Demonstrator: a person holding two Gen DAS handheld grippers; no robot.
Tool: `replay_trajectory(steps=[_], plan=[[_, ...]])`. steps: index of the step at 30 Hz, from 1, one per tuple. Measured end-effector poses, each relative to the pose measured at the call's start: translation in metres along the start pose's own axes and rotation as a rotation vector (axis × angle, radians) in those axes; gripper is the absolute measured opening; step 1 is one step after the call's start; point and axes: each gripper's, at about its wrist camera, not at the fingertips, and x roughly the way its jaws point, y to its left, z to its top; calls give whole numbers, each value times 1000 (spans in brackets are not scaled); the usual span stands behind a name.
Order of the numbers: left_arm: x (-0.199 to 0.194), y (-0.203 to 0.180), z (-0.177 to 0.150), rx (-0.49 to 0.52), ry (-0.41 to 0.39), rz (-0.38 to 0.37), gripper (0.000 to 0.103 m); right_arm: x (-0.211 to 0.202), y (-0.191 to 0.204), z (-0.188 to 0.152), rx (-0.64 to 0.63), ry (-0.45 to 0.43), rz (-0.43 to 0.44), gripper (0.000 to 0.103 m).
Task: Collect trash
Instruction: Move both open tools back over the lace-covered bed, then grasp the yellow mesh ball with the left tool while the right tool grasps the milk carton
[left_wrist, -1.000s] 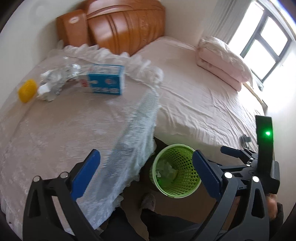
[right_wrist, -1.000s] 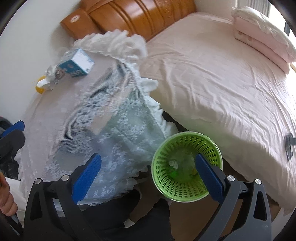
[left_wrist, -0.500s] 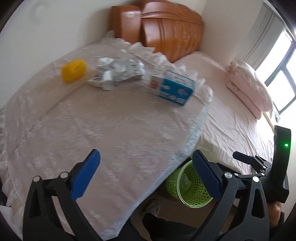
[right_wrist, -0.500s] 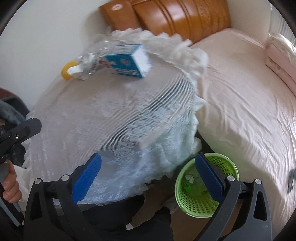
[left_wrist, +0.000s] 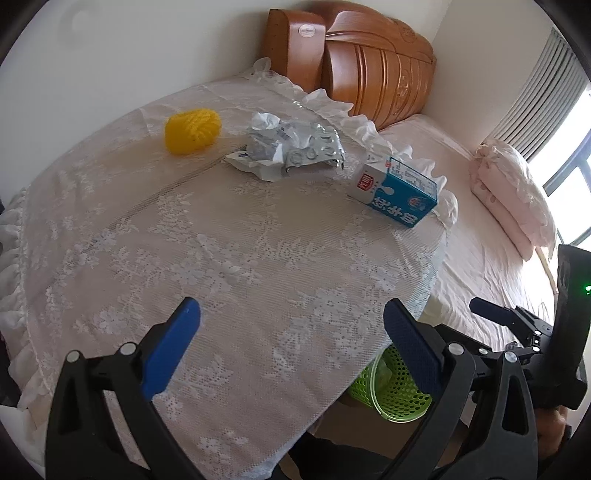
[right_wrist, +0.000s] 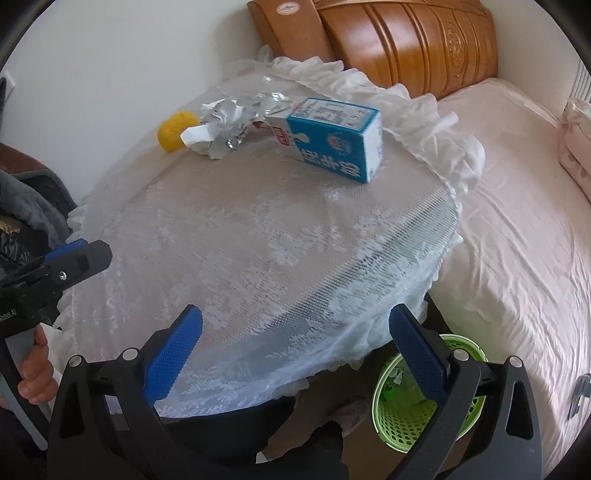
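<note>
Hovering: both hand-held grippers (left_wrist: 291, 343) (right_wrist: 295, 347) released | milk carton (left_wrist: 397, 194) at table edge (left_wrist: 424, 291)

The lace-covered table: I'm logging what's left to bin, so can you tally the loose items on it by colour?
Yellow: 1, the yellow ball
Silver and white: 1, the crumpled foil wrapper
Blue and white: 1, the milk carton
Total: 3 items on the table. Both grippers are open and empty.

Soft daylight enters through the blown-out, dark-framed glass window (left_wrist: 570, 177) at right; shadows are faint, fisheye bending darkens the corners, and focus is mostly sharp.
</note>
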Motion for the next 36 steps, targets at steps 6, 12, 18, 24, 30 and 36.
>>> replay_trajectory(steps=[6, 12, 18, 24, 30, 36], plan=[[6, 12, 22, 26, -23, 36, 95, 2, 15, 33, -168, -25, -44, 100], [16, 31, 50, 37, -38, 73, 95, 29, 29, 86, -458, -31, -163, 100], [30, 59, 78, 24, -33, 97, 95, 78, 26, 133, -602, 47, -220, 100], [55, 90, 116, -2, -19, 97, 95, 109, 18, 146, -576, 155, -192, 59], [93, 107, 148, -22, 2, 109, 95, 102, 0, 152, -430, 158, -118, 46], [138, 114, 176, -29, 23, 135, 95, 75, -9, 146, -244, 95, -37, 45]])
